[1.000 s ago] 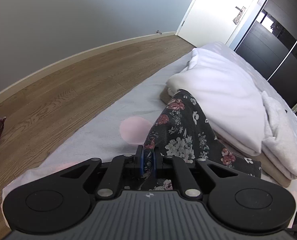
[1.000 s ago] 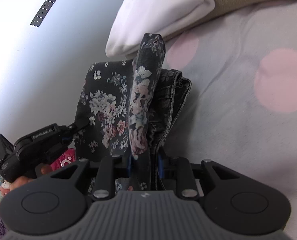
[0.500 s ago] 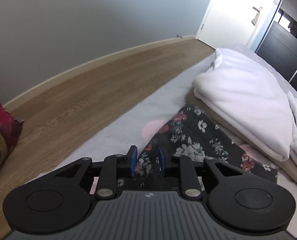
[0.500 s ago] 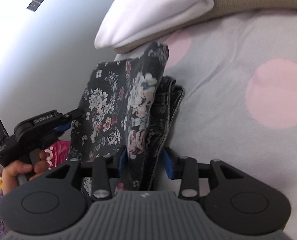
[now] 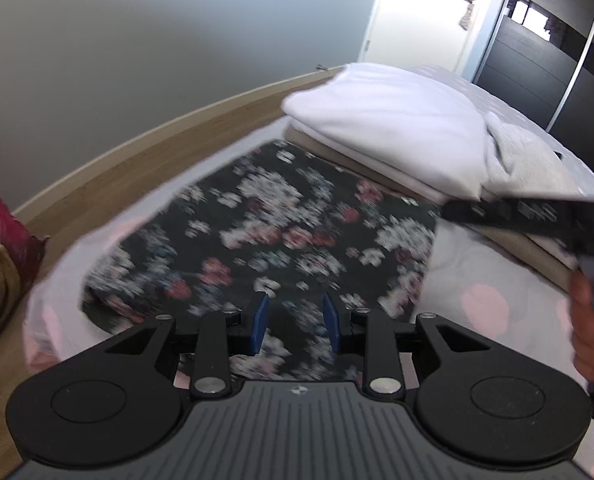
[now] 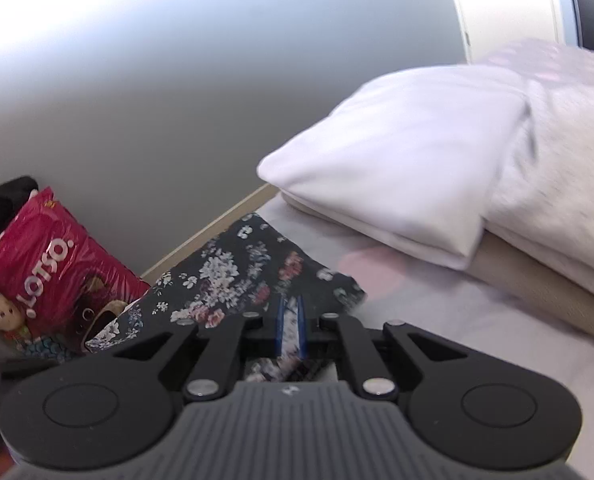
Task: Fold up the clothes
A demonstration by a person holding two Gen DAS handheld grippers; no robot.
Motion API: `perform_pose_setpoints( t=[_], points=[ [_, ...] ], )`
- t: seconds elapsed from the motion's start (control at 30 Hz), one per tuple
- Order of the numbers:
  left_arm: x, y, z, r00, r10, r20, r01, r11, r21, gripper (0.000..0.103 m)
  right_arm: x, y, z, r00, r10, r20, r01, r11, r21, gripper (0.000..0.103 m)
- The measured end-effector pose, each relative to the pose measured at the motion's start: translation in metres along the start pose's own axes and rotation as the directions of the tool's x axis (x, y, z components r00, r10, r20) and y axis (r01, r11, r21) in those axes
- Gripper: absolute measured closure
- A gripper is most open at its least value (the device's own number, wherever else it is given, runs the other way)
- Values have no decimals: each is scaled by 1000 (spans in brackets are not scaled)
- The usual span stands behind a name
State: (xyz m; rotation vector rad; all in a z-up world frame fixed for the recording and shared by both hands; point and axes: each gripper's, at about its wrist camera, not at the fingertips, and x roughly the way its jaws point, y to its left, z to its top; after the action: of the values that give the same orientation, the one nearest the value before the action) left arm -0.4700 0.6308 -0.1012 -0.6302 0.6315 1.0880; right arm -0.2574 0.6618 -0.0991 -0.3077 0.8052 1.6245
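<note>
A dark floral garment (image 5: 277, 232) lies folded flat on the bed sheet (image 5: 477, 280), blurred by motion. My left gripper (image 5: 295, 320) hovers over its near edge. Its jaws are opening, the blue pads stand well apart, and nothing is pinched between them. In the right wrist view the garment (image 6: 233, 280) lies below and ahead of my right gripper (image 6: 291, 328). That gripper's jaws are closing with only a thin slit left, and no cloth is gripped. From the left wrist view the right gripper (image 5: 447, 212) shows at the garment's far right corner, held by a hand (image 5: 593, 328).
A stack of folded white cloth (image 5: 397, 132) on beige cloth (image 6: 537, 280) sits just beyond the garment. A red bag (image 6: 49, 264) stands on the wooden floor (image 5: 137, 160) beside the bed. A door (image 5: 429, 12) and dark wardrobe (image 5: 537, 64) are farther off.
Both grippers let go of the floral garment, which now lies flat. The left gripper opened and drew back. The right one opened, rose, rolled and closed again.
</note>
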Motion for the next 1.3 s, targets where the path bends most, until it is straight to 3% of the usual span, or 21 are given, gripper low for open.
perform_pose_setpoints(
  t=[0.07,0.2,0.27,0.43,0.57,0.87,1.13,1.3],
  points=[
    [15,-1,-12,999,-6,-43,5,1000,-14,78,19,0,-2,999,-25,-22,25,1000,-10,94],
    [32,-3,-36,999,20,-48,-18,999,40,78,52,-22,-25,992,-59,-112,63,997,34,100],
    [33,-5,-40,998,-34,-44,35,999,1,78,61,-37,-38,991,-44,-125,53,996,70,103],
    [31,-9,-45,1000,-6,-21,7,999,34,78,66,-57,-48,993,0,-119,17,990,138,103],
    [18,-13,-52,1000,24,8,-24,999,22,78,61,-47,-40,987,-41,-153,58,992,111,103],
    [-35,-13,-53,998,63,-22,-63,998,-11,78,-33,-33,-36,995,-48,-82,47,999,-16,97],
    [-121,-69,-16,995,74,69,-83,987,138,76,-134,-14,-41,991,-127,-52,116,976,-187,96],
    [-180,-109,12,990,92,110,-114,971,210,60,-205,2,-45,993,-116,-16,109,961,-254,75]
  ],
)
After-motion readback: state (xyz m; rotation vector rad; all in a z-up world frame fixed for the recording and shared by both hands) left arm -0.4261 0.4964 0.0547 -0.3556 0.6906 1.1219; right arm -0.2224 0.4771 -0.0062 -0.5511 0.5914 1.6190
